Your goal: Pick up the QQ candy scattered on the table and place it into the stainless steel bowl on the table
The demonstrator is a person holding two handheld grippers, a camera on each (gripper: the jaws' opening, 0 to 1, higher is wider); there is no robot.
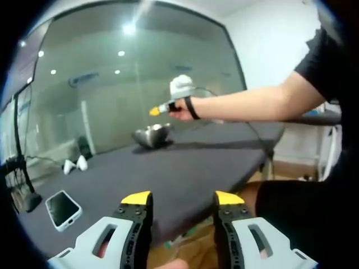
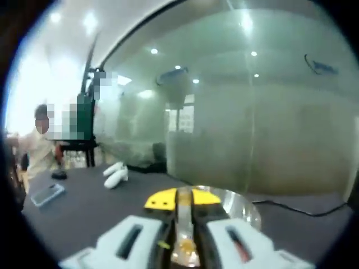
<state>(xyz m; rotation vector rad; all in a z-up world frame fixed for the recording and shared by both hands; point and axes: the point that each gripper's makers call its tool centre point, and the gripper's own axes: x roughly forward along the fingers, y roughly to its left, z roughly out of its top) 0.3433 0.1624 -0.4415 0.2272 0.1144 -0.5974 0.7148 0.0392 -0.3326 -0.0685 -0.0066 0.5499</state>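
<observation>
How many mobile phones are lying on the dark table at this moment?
1. The phone lies screen-up near the table's front left corner in the left gripper view; the right gripper view shows it at far left. Others may be hidden.

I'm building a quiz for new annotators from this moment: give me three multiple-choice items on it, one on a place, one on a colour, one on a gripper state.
1. Where is the right gripper?
A. Over the stainless steel bowl
B. Beside the phone
C. Under the table

2. What colour are the left gripper jaw tips?
A. Red
B. Yellow
C. Blue

3. How do the left gripper's jaws stand?
A. Apart, holding nothing
B. Shut on a candy
C. Shut on a cable

Key: 1 A, the bowl's rim curves behind its jaws in the right gripper view; 2 B, both tips are yellow; 3 A, a wide gap shows between them.
</observation>
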